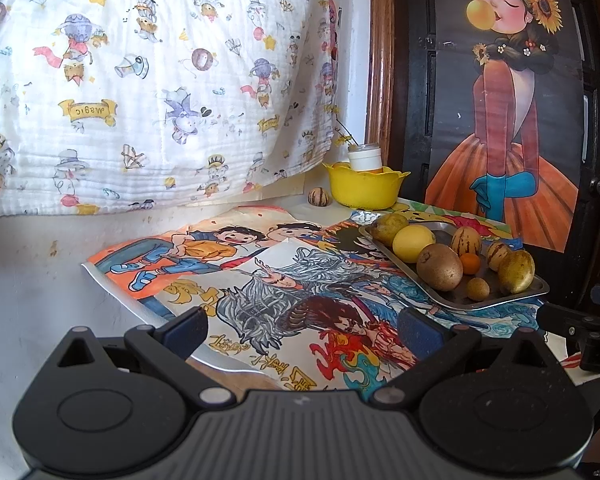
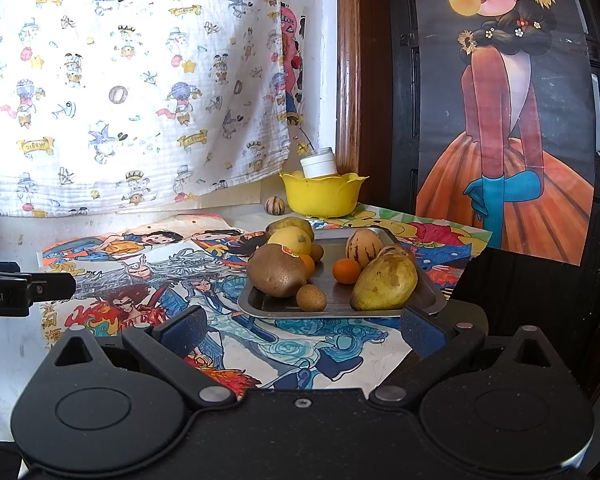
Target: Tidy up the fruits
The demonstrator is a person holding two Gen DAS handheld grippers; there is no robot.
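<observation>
Fruit tray [image 2: 428, 300] just ahead of open right hand-held gripper [image 2: 302, 330]

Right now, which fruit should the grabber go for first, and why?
Probably the right gripper should ease forward to the small brown fruit. It sits at the tray's near edge, closest to the open fingers, and nothing is held yet.

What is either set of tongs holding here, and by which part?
Nothing. Left tongs and right tongs are both open and empty; the fruit lies on the metal tray.
</observation>
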